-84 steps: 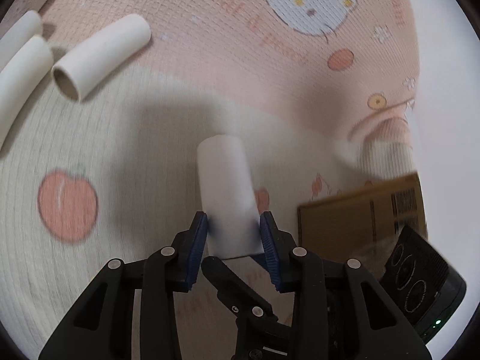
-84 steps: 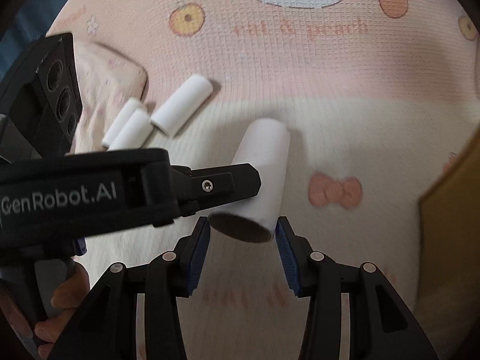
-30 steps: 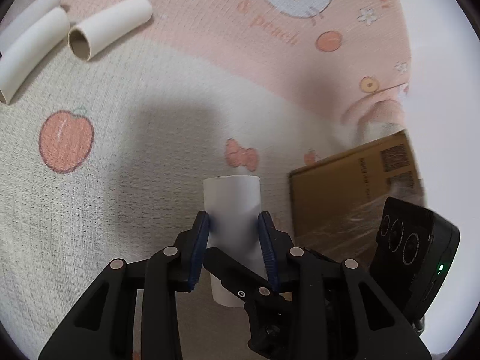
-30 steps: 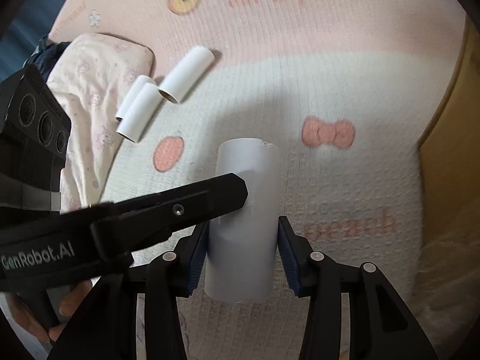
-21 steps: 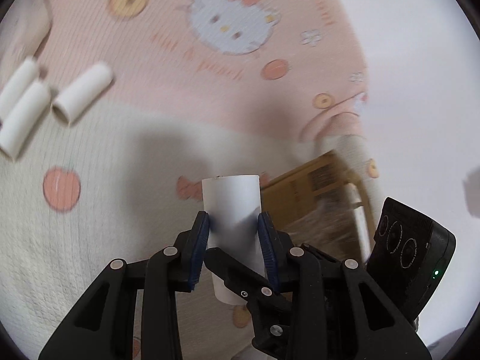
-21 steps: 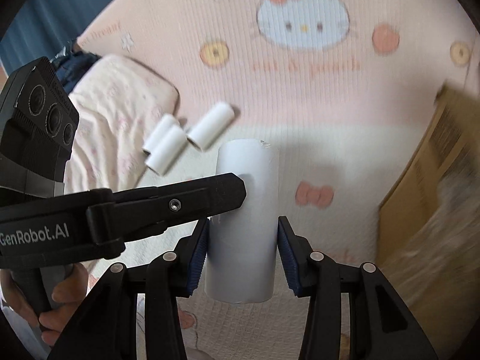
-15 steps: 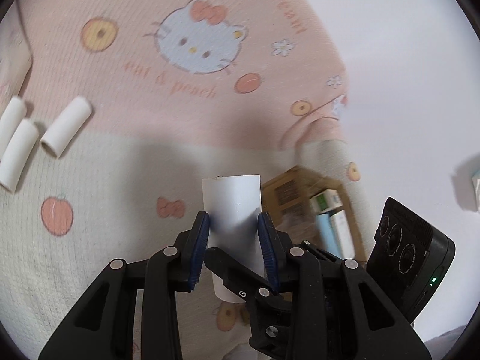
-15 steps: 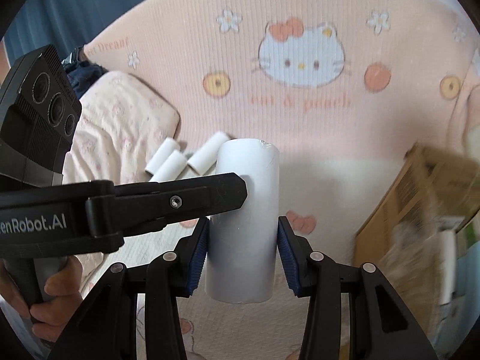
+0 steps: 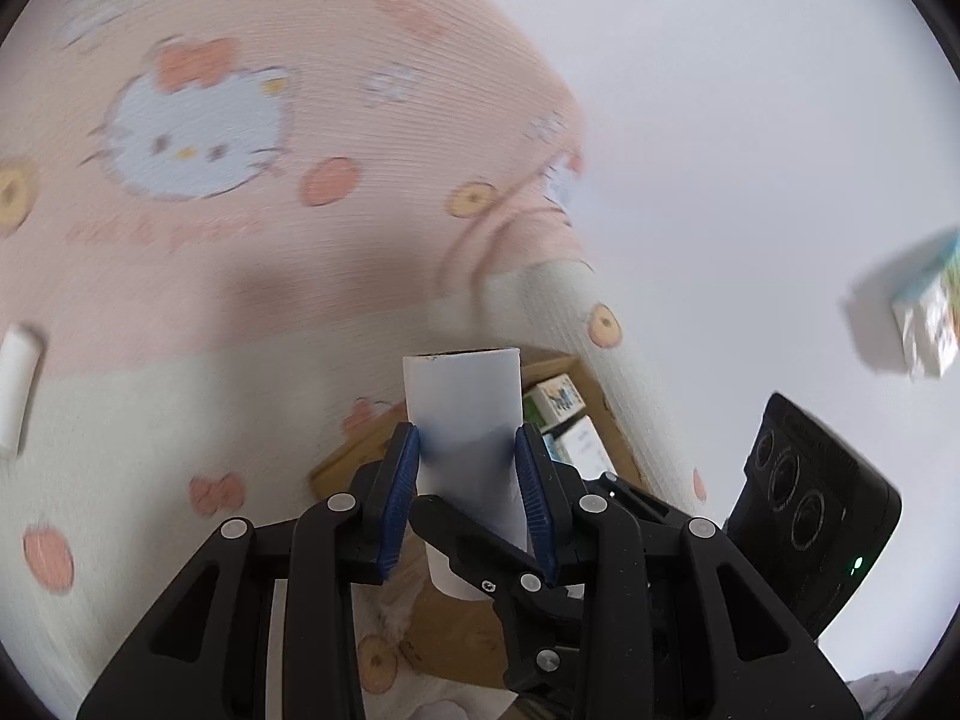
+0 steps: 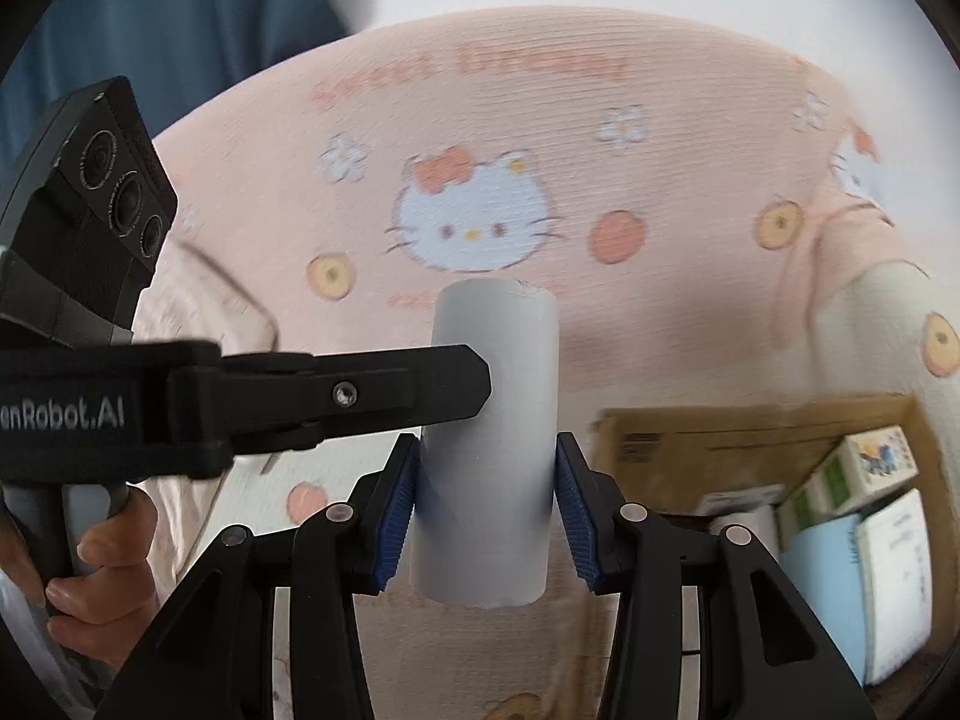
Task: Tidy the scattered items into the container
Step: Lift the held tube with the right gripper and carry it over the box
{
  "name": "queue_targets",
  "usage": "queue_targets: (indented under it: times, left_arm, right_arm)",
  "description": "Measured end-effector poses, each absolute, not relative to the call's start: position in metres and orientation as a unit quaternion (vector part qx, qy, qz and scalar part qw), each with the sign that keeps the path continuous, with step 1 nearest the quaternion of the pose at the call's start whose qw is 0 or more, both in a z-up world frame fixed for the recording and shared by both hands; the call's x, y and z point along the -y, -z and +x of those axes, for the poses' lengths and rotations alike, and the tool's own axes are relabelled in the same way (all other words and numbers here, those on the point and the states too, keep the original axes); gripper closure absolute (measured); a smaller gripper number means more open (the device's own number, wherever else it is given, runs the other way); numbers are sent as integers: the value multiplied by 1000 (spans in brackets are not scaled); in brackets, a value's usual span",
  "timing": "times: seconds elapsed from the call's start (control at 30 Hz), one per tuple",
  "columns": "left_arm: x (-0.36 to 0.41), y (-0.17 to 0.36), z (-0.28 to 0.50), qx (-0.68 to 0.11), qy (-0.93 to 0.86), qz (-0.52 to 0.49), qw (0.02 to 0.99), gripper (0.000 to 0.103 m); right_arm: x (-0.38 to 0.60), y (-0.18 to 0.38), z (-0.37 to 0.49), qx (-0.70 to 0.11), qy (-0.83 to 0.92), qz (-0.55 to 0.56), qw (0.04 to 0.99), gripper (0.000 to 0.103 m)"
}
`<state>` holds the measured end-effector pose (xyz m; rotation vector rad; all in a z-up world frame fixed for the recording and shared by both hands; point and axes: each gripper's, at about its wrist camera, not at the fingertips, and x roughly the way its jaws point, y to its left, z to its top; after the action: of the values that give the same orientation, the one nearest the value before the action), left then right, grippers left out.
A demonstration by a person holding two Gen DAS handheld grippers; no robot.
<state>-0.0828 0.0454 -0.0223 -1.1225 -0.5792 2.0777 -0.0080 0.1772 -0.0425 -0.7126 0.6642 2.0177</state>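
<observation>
While both grippers pinch one white tube (image 10: 489,450) upright above the cardboard box (image 10: 750,438), a drop could miss.
Left gripper (image 9: 468,495) & right gripper (image 10: 486,510) jaws narrow on tube; box nr full w/ cartons, uneven release = tube tips onto blanket (image 10: 660,138) beside box.

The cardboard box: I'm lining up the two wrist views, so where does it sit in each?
Left wrist: the box is at lower centre, mostly hidden behind the tube and the left gripper.
Right wrist: the box is at lower right, open, with cartons inside.
Shared landmark: the cat face printed on the blanket.
</observation>
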Motion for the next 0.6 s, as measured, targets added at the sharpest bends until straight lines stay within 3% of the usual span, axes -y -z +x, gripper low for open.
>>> queue_targets:
  times: [0.2,0.6]
  left_arm:
    - [-101,19,-91,162,-787,-453,386,67]
    - [-166,44,-109,125,-734,-518,420,67]
  right_arm:
    - [-195,42,37,-305,-785,-290,455,61]
    - [-228,72,99,-416,-728,-319,441,61]
